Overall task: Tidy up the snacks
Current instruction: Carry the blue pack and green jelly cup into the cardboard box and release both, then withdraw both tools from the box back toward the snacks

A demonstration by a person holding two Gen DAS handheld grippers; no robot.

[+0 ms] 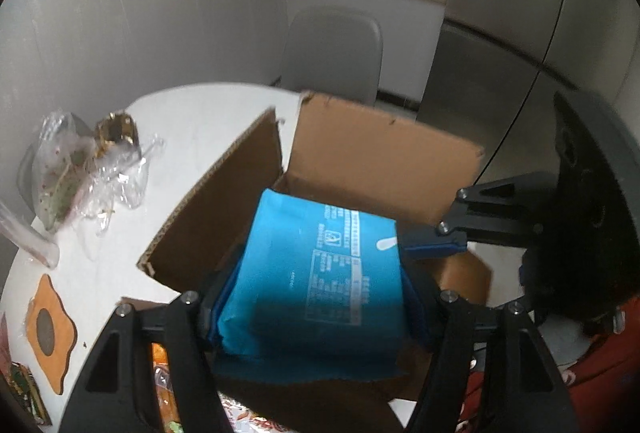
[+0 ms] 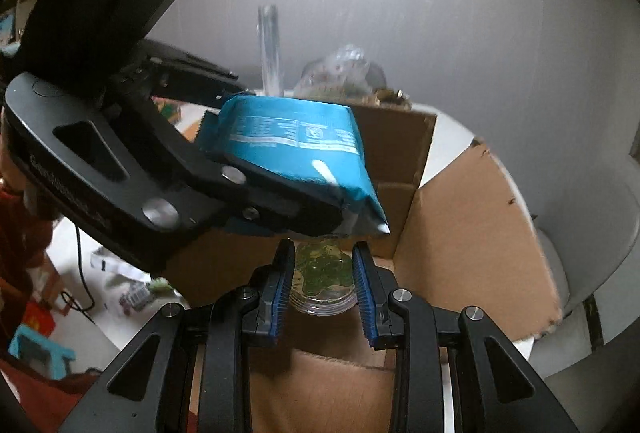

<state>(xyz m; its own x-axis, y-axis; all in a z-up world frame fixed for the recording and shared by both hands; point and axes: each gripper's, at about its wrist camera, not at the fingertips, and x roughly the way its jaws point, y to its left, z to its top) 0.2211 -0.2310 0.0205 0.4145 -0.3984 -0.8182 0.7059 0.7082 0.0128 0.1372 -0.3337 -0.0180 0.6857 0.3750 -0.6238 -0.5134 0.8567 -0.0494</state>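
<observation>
My left gripper (image 1: 312,313) is shut on a blue snack bag (image 1: 316,281) and holds it over the open cardboard box (image 1: 384,153). The same bag (image 2: 292,145) shows in the right wrist view, clamped by the left gripper above the box (image 2: 472,233). My right gripper (image 2: 322,285) is shut on a clear plastic cup of green snacks (image 2: 324,273), held over the box beneath the blue bag. The right gripper's fingers (image 1: 436,245) reach in from the right in the left wrist view.
The box stands on a white round table (image 1: 192,129). Clear wrapped snacks (image 1: 80,169) lie at its far left. An orange coaster (image 1: 50,329) and loose packets (image 1: 164,373) lie near me. A grey chair (image 1: 332,53) stands behind.
</observation>
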